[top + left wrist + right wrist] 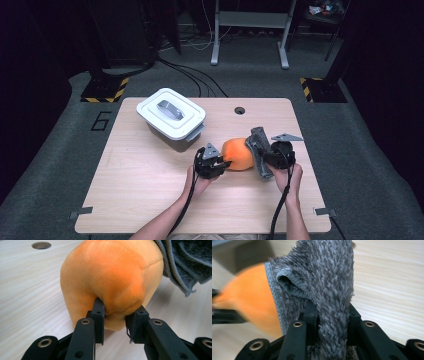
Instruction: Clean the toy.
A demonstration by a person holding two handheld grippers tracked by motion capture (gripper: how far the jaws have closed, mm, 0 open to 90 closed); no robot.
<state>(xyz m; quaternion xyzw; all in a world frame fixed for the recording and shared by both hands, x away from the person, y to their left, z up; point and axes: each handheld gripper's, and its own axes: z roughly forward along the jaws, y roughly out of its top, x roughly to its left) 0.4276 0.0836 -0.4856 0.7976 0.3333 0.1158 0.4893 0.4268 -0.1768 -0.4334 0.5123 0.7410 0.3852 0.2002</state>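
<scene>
**Orange plush and grey cloth, both gripped over the table**

Plush toy (238, 154), orange, rounded, soft pile: we record it right of the table's middle, between the two grippers. Left gripper (223, 164): we see its jaws pinching a fold at the near end of the plush (110, 280), pads pressed into the fabric from both sides. Right gripper (264, 159): we see its jaws clamped on a grey cloth (258, 149), shaggy pile with a stitched hem, which stands bunched between the pads and rises above them (324, 282). We note the cloth lying against the right side of the plush, touching it. Table (150, 190): pale wood, a round hole (239, 110) near its far edge. White lidded box (171, 119): on the far left part of the table, lid on, well apart from the plush. Person's hands enter from the near edge, one on each gripper.
</scene>
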